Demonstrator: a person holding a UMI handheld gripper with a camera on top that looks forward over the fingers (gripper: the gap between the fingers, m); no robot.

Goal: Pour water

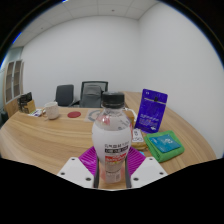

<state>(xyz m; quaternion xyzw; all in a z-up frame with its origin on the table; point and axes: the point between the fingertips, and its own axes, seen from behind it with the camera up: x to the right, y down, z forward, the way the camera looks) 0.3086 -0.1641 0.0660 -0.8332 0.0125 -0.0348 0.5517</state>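
A clear plastic water bottle [111, 138] with a black cap and a white and red label stands upright between my gripper's fingers [112, 166]. Both purple pads [88, 160] press against its sides, so the gripper is shut on it. The bottle's base is hidden between the fingers, just above the wooden table [40, 140]. A white cup [51, 109] stands far off on the table to the left, beyond the fingers.
A purple bag [152, 108] stands to the right beyond the bottle, with a green box [163, 147] in front of it. A red round thing [75, 115] lies near the cup. Office chairs [92, 94] stand behind the table by the white wall.
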